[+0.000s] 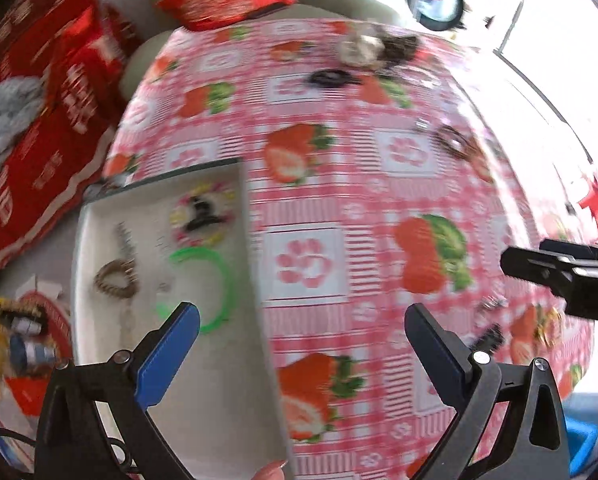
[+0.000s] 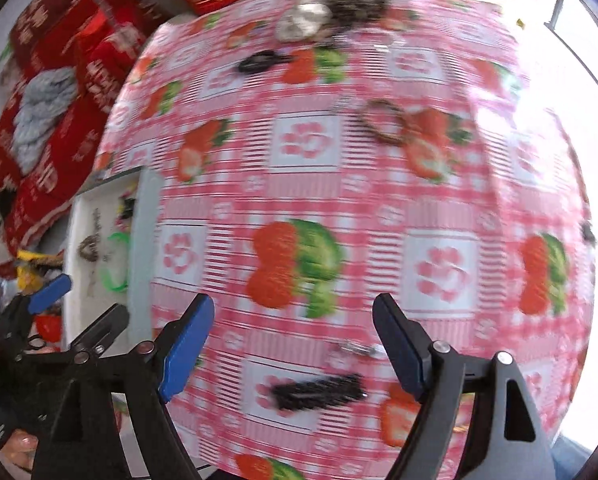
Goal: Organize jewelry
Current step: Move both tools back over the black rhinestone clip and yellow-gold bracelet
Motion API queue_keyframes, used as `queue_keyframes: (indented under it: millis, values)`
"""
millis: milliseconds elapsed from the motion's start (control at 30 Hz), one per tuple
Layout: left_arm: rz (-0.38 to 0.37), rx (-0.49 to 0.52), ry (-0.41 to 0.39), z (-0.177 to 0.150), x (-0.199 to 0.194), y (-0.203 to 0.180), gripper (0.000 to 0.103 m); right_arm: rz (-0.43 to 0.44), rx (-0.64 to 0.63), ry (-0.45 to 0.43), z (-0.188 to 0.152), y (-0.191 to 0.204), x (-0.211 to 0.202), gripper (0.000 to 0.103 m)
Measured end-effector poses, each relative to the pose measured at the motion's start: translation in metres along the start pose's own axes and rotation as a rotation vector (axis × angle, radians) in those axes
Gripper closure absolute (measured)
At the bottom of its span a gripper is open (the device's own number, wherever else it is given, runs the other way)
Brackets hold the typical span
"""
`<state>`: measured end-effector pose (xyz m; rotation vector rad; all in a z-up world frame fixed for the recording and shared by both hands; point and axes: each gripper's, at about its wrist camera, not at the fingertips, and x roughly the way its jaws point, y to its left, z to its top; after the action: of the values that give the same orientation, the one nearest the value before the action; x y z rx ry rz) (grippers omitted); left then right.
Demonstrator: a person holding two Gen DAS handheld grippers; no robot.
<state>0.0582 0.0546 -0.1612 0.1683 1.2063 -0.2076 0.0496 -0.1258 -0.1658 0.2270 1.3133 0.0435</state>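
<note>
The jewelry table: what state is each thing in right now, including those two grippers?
Left gripper: open, empty.
Right gripper: open, empty.
White tray: on the table's left, partly filled.
Green bangle: lying in the tray.
Brown coil hair tie: lying in the tray.
Black comb clip: loose on the tablecloth, below the right gripper.
Brown bracelet: loose on the tablecloth.
Black hair clip: loose on the tablecloth, far side.

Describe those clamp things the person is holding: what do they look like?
Both are alike: the left gripper and right gripper are black plastic frames with silver screw heads, each ending in two flat fingers faced with blue pads. A thin black cable loops below the left one. No sleeves show.
</note>
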Motion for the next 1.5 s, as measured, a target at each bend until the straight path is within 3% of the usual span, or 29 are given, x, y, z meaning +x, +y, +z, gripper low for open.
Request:
queue_keyframes:
  millis: [300,633,1000,1167,1233,1467,1500]
  values:
    - [-0.074,0.177,0.019,-0.018,0.005,-0.064,0.000,-0.079,0.183,0.029,-0.048,-0.072,-0.019,0.019]
    - [-0.139,0.326,0.071,-0.044,0.015,-0.110,0.000,-0.170,0.298,0.061,-0.102,-0.115,-0.026,0.019]
    - [-0.102,0.338,0.099,-0.049,0.034,-0.138,0.000,-0.213,0.286,0.087,-0.115,-0.156,-0.014,0.019]
    - [-0.093,0.344,0.102,-0.050,0.043,-0.145,0.000,-0.222,0.222,0.102,-0.117,-0.159,-0.004,0.019]
    - [-0.089,0.351,0.106,-0.051,0.046,-0.147,0.008,-0.233,0.192,0.108,-0.118,-0.160,0.000,0.019]
    - [-0.107,0.358,0.125,-0.056,0.057,-0.151,0.008,-0.252,0.147,0.112,-0.122,-0.162,0.009,0.020]
    - [-0.108,0.358,0.129,-0.056,0.058,-0.151,0.015,-0.252,0.143,0.113,-0.122,-0.162,0.011,0.021]
